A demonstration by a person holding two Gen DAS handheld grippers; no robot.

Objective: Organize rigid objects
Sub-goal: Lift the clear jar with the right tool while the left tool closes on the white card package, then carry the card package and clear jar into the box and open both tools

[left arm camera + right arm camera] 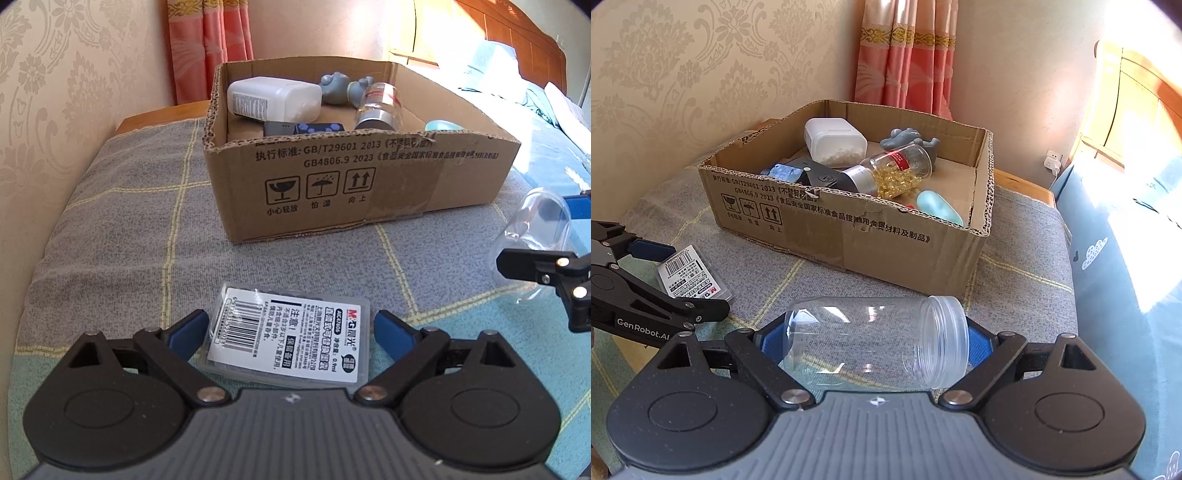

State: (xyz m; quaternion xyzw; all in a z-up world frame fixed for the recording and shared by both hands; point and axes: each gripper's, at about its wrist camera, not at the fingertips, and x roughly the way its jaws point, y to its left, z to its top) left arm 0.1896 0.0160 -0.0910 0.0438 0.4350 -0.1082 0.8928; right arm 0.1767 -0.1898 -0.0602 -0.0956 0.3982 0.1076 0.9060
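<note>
Left hand-held gripper [290, 328] wide around refill case [291, 338]; right hand-held gripper [875, 343] straddling clear jar [875, 341], grip unclear

Grey checked blanket [122, 206] with cardboard box [369, 192], flat labelled plastic case [288, 339] and clear jar [875, 343] on its side.

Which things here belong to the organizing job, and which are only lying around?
Belong to the job:
- cardboard box
- clear jar, between the right gripper fingers
- flat plastic case, between the open left gripper fingers

Only surroundings:
- checked blanket
- pink curtain
- wooden headboard
</note>
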